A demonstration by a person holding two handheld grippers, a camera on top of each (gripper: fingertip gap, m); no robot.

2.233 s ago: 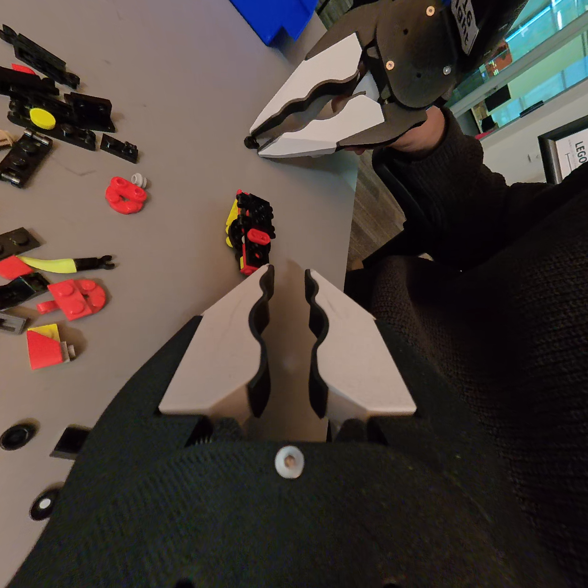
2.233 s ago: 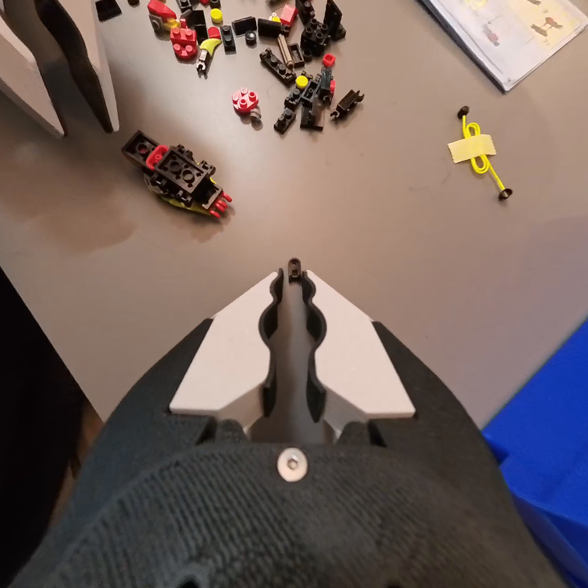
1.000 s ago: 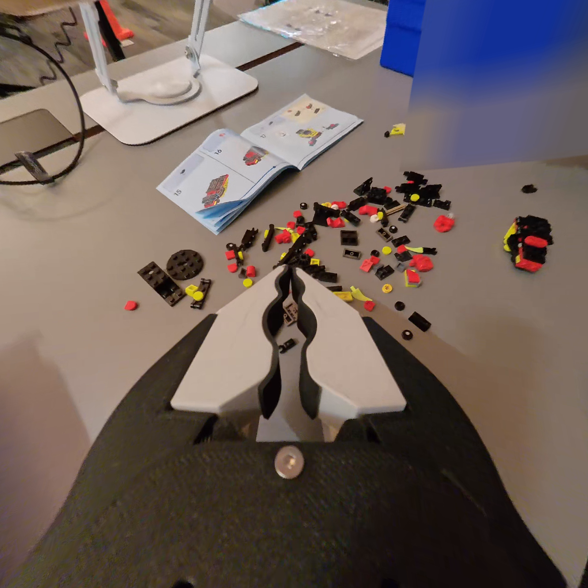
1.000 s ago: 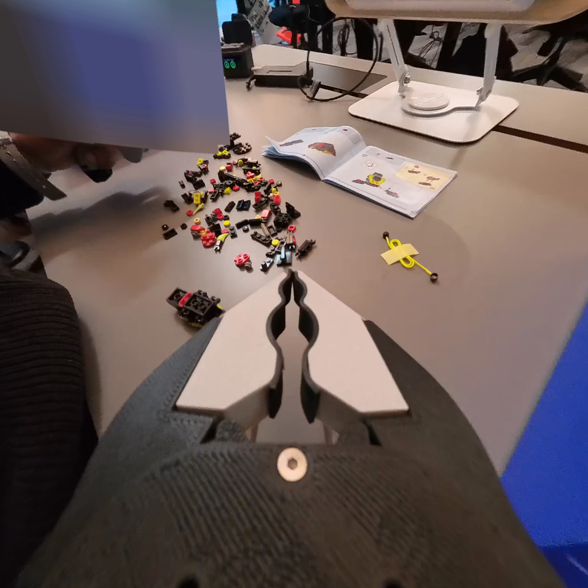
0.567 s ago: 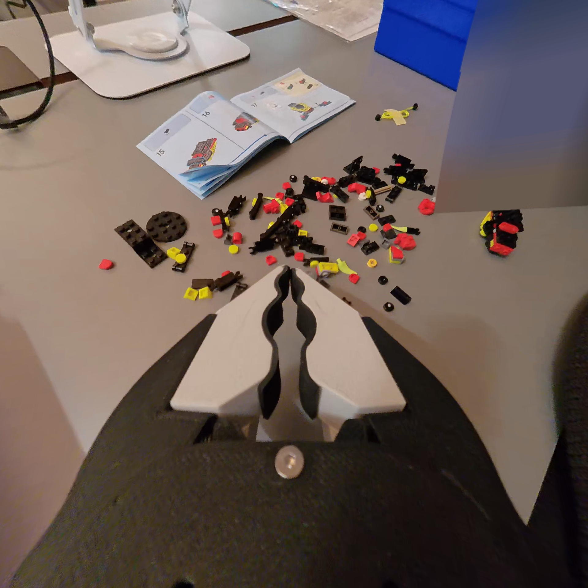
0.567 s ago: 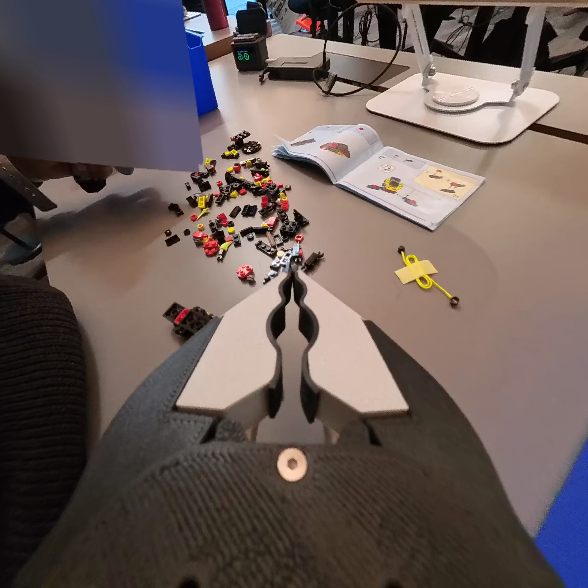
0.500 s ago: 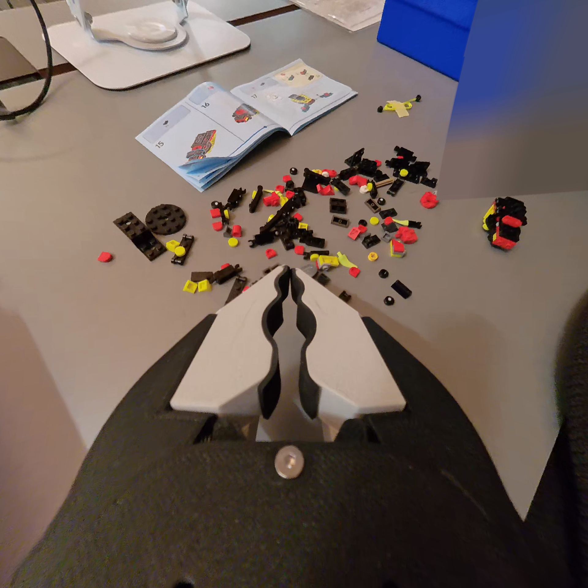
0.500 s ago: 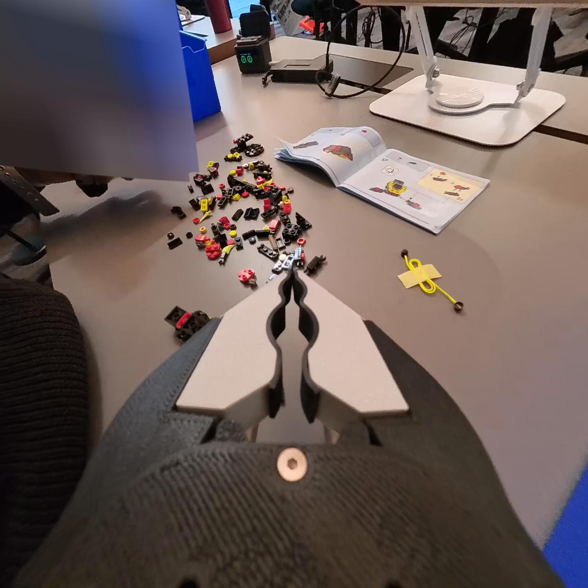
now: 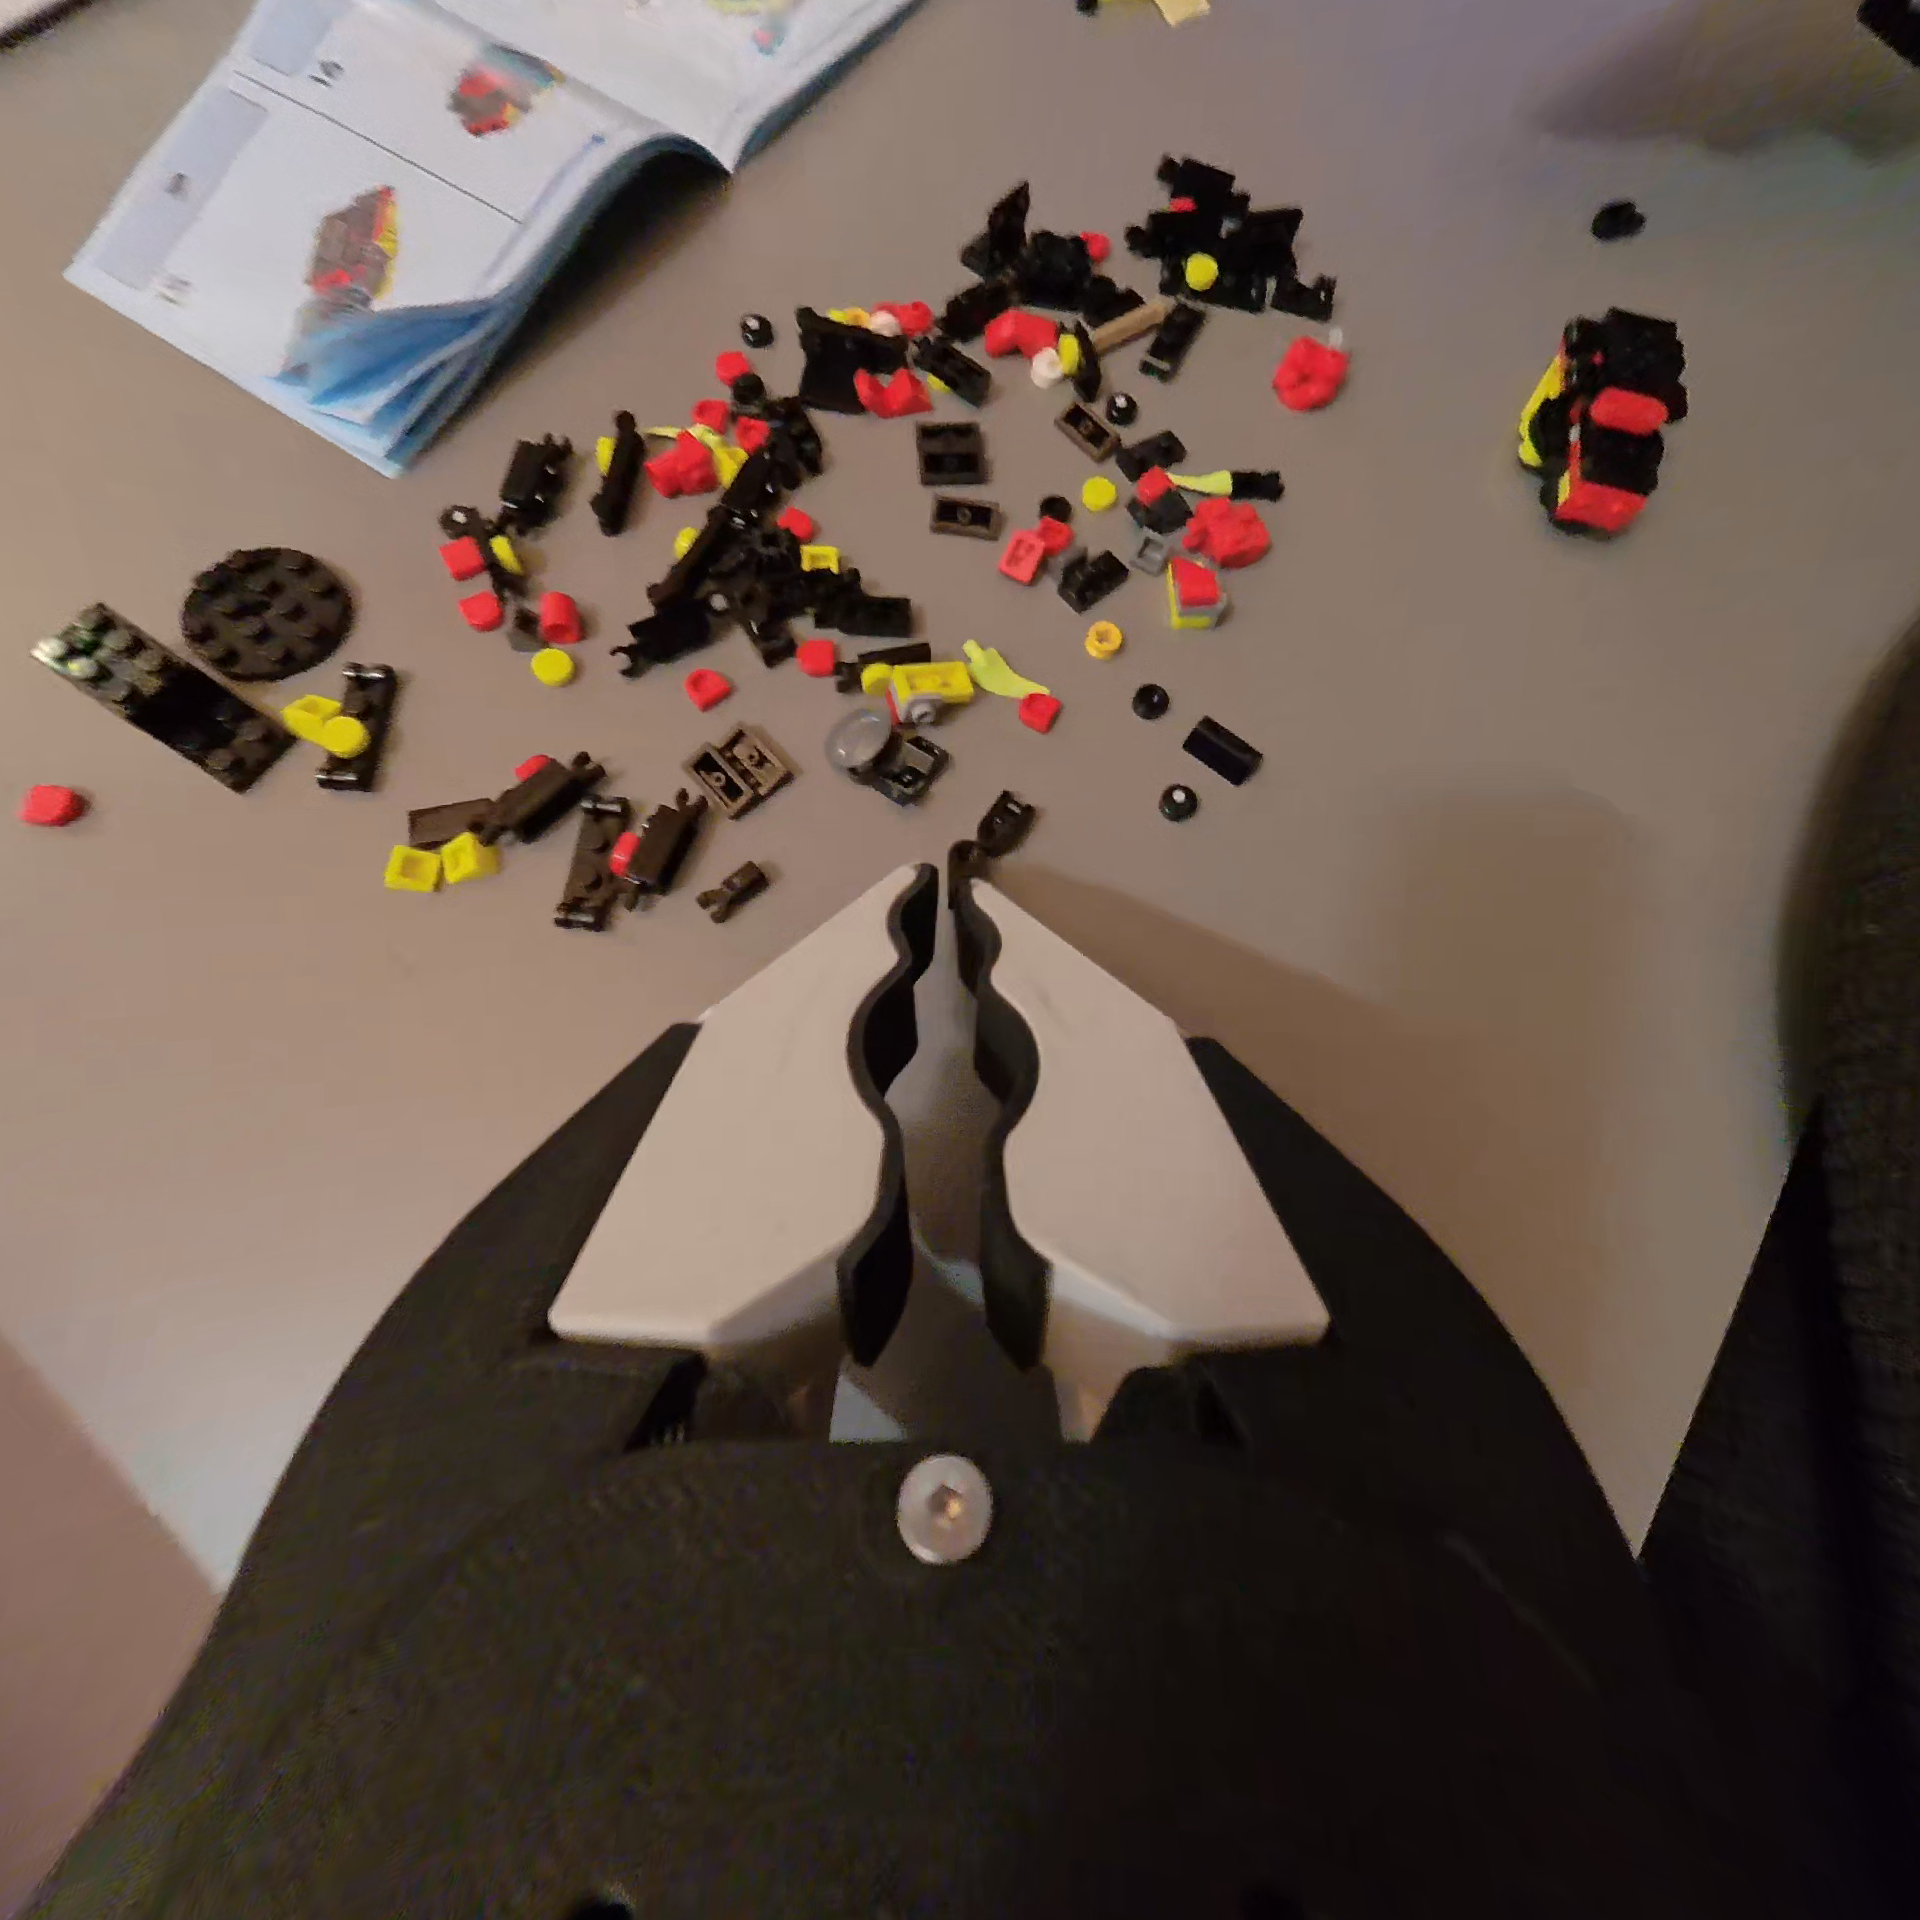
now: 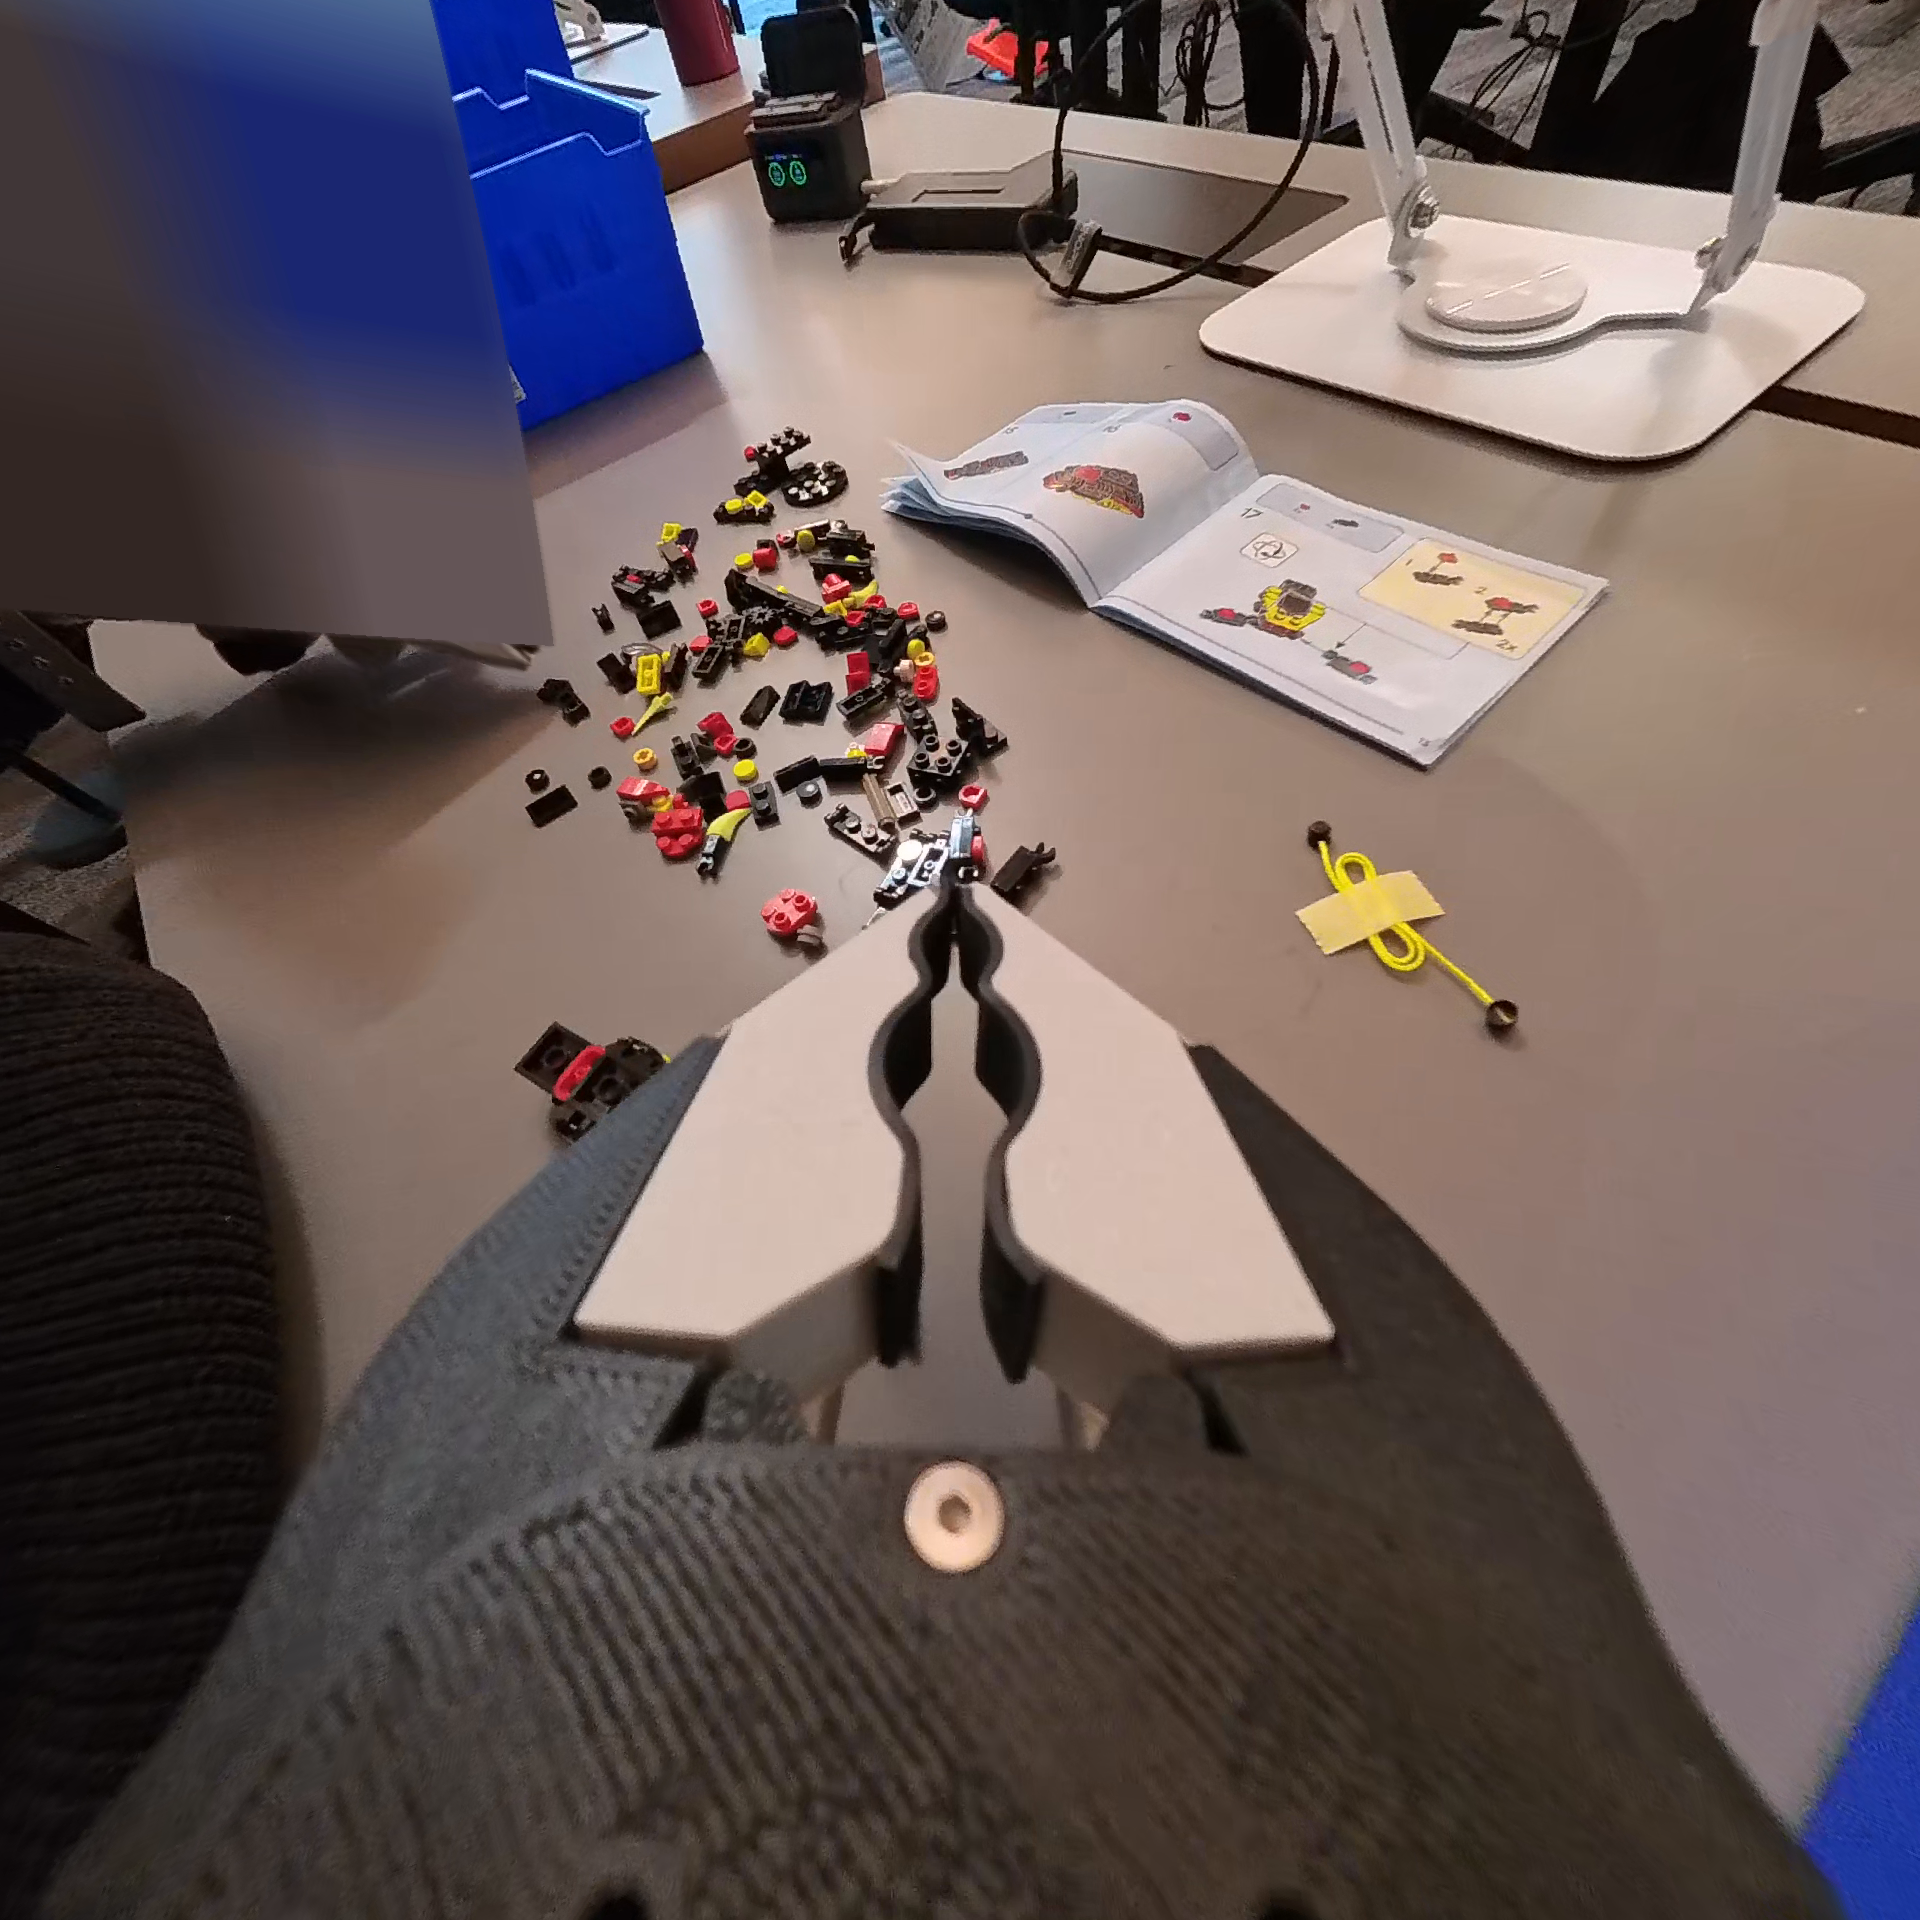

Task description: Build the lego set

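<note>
My left gripper point(image 9: 948, 878) is shut, with nothing plainly between its fingers, low over the grey table point(image 9: 1455, 935) at the near edge of a scatter of small black, red and yellow bricks point(image 9: 831, 520). A small black clip piece point(image 9: 1006, 819) lies just past its fingertips. A part-built black, red and yellow model point(image 9: 1600, 436) sits to the right. My right gripper point(image 10: 951, 899) is shut and held above the table, pointing at the same scatter point(image 10: 790, 707). The model point(image 10: 587, 1075) lies to its left.
An open instruction booklet point(image 9: 436, 177) lies beyond the bricks, also in the right wrist view point(image 10: 1247, 561). A yellow cord with tape point(image 10: 1371, 914) lies to the right. A blue bin point(image 10: 582, 239), a white stand base point(image 10: 1538, 322) and cables stand at the back. A dark knit sleeve point(image 10: 104, 1247) is at the left. My right fingertips sit around 25 cm from my left ones.
My left gripper has moved forward and down toward the near edge of the bricks. My right gripper has hardly moved. Both have stayed shut over the last second.
</note>
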